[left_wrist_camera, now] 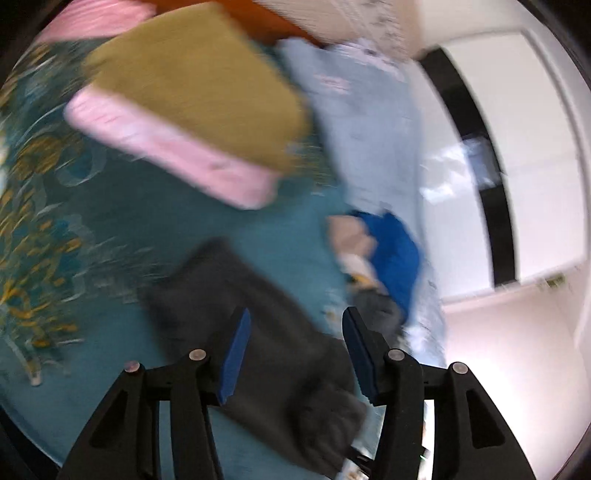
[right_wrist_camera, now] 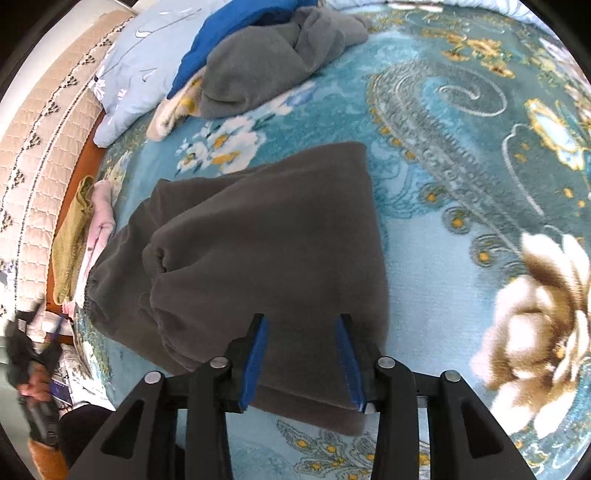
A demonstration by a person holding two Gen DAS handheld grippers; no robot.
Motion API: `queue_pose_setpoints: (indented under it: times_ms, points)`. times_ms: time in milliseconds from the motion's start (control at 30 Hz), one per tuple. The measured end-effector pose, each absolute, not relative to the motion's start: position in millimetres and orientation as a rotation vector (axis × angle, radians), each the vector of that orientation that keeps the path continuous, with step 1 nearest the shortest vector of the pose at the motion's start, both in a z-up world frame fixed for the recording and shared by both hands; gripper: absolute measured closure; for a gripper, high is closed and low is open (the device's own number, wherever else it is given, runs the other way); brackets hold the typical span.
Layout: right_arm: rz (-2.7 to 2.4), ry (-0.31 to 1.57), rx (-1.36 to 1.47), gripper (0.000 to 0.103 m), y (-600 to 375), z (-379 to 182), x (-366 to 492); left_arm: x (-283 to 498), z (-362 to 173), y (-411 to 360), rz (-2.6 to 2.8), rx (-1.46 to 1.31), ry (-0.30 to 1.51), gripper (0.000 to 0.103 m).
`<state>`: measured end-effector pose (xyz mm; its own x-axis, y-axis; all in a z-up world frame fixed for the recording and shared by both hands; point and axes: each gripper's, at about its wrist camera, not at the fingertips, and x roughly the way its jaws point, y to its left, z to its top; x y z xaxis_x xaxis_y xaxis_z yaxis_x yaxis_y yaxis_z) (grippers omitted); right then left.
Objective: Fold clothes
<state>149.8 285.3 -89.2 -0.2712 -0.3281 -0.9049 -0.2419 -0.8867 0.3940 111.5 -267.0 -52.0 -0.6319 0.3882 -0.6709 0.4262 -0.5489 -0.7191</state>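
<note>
Dark grey fleece trousers (right_wrist_camera: pixel 266 236) lie folded on the teal floral bedspread (right_wrist_camera: pixel 461 166), elastic waistband to the left. My right gripper (right_wrist_camera: pixel 301 325) is open, its jaws apart over the trousers' near edge, holding nothing. In the blurred left wrist view the same trousers (left_wrist_camera: pixel 258 332) lie under my left gripper (left_wrist_camera: pixel 295 317), which is open and empty above them. A stack of folded clothes, olive (left_wrist_camera: pixel 199 85) over pink (left_wrist_camera: pixel 166 147), sits further up the bed; it also shows at the left edge of the right wrist view (right_wrist_camera: pixel 74 236).
A pile of unfolded clothes, grey (right_wrist_camera: pixel 273 55) and blue (right_wrist_camera: pixel 218 33), lies at the head of the bed beside a light blue pillow (right_wrist_camera: pixel 136 66). A quilted beige headboard (right_wrist_camera: pixel 33 155) runs along the left. The person's hand with the other gripper (right_wrist_camera: pixel 29 373) shows low left.
</note>
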Motion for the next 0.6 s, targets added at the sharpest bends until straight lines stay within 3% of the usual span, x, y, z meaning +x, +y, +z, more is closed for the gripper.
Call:
queue_pose_setpoints:
  times_ms: [100,200,300,600]
  points:
    - [-2.367,-0.747,1.850,0.061,289.6,-83.2,153.3,93.8,-109.0,-256.9,-2.227,1.383,1.500,0.050]
    - [-2.384,-0.771,1.840,0.061,293.5,-79.5,156.3,109.0,-126.4,-262.0,-2.162,1.362,1.542,0.050]
    - [-2.383,-0.787,1.861,0.061,294.9,-83.5,157.1,112.9,-144.7,-261.2,-2.111,1.365,1.617,0.043]
    - [-2.359,-0.817,1.885,0.061,297.0,-89.9,159.1,113.6,-147.2,-271.2,-2.188,1.332,1.652,0.038]
